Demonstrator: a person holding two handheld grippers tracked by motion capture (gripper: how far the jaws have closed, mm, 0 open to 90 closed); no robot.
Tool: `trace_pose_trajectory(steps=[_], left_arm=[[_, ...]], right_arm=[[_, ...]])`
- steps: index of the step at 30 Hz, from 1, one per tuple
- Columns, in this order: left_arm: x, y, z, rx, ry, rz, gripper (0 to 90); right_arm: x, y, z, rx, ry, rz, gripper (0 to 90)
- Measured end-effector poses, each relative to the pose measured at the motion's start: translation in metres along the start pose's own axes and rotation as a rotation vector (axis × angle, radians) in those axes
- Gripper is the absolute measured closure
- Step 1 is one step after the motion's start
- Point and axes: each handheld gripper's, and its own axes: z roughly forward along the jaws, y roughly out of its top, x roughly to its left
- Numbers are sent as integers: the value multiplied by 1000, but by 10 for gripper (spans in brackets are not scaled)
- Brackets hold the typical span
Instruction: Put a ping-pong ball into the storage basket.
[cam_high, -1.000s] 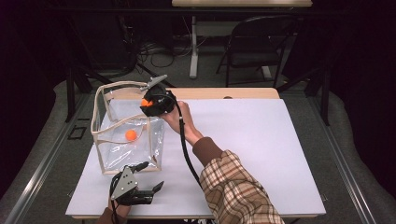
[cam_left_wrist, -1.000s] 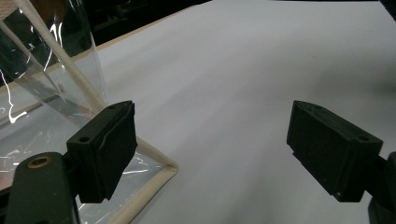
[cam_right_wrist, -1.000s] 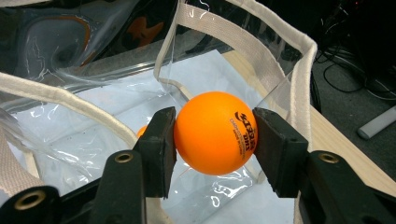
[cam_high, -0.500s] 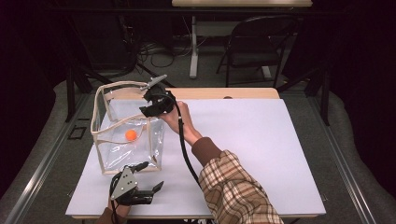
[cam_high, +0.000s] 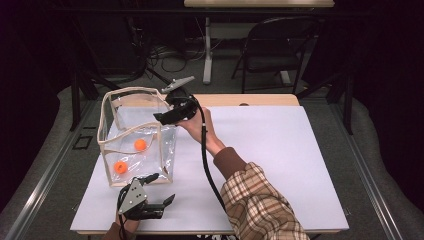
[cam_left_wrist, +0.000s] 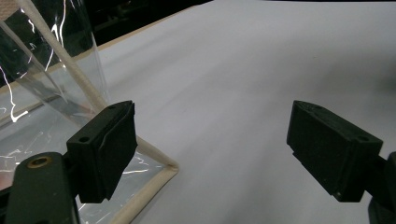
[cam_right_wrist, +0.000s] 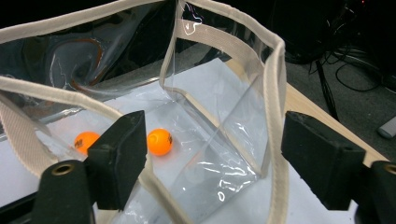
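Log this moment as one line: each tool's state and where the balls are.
left tool: open, idle near table edge | right tool: open, above clear bag rim | orange balls: two, inside bag

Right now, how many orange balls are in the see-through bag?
2. One orange ball lies near the front left corner of the clear bag, on its floor. The other ball sits a little farther back and to the right. Both show through the plastic; none looks hidden.

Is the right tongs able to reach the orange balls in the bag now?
Probably yes: the right tongs hang open over the clear bag's open top, nothing covering the orange balls.
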Motion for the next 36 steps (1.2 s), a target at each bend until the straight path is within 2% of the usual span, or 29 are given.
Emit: trace_pose_trajectory(steps=[7,18,36], left_arm=[[0,0,0,1,1,-1,159],[-1,0,0,2,4,1,159],[0,0,0,8,13,-4,159]], right_arm=[[-10,-10,-17,-1,9,13,148],[-11,-31,-40,15,17,-8,107],[-14,-62,-58,52,28,-14,66]])
